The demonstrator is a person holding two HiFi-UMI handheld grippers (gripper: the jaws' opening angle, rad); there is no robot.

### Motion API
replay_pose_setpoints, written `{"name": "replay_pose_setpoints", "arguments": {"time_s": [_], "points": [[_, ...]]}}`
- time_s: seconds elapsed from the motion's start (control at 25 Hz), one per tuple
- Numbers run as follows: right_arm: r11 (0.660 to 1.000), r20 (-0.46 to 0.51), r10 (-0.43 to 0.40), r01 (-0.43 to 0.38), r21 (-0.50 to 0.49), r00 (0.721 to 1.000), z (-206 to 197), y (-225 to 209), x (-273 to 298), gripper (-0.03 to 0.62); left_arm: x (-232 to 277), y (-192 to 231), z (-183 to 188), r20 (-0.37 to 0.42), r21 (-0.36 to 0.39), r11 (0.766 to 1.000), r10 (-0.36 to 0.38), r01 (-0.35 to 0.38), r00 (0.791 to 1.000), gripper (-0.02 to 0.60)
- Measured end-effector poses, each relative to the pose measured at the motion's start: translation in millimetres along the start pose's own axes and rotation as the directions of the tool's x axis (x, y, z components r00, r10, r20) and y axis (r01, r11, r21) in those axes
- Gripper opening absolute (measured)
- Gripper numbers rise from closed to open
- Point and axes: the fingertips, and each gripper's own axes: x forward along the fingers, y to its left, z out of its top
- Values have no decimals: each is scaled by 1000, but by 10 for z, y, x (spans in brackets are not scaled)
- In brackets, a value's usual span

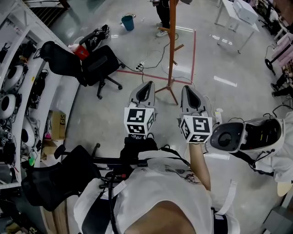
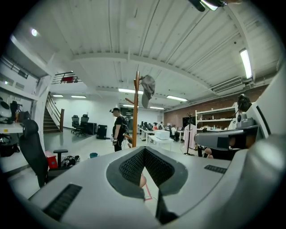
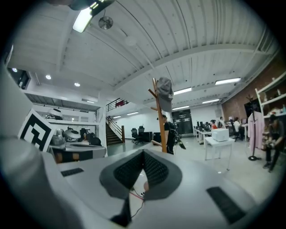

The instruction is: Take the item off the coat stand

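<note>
A wooden coat stand [image 1: 172,45] rises from the grey floor ahead of me, some way beyond both grippers. A grey cap [image 2: 148,89] hangs on a top peg of the stand [image 2: 135,116]; the right gripper view shows the same cap [image 3: 165,91] on the pole [image 3: 157,120]. My left gripper [image 1: 146,84] and right gripper [image 1: 188,87] are held side by side, pointing at the stand's base. Both are shut with nothing between the jaws, as the left gripper [image 2: 144,151] and right gripper [image 3: 143,153] views show.
A black office chair [image 1: 98,66] with a red box [image 1: 81,51] stands left of the stand. A person [image 1: 162,13] stands just behind it. Red tape [image 1: 194,50] and cables [image 1: 153,61] mark the floor. White tables [image 1: 240,13] are far right, shelves [image 1: 18,91] along the left.
</note>
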Motion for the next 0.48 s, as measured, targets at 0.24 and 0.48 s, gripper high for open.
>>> {"name": "replay_pose_setpoints", "arguments": {"time_s": [0.24,0.48], "points": [[1000,-34,-8,8,11,999,-125,-81,324,5,287,99,-51,-12,-18,999,-31,31,999,2],[999,-4,-50,50,-1,999,-9,-225,975,5,907,437,86,-2,-3,996,-86,86,996,2]]}}
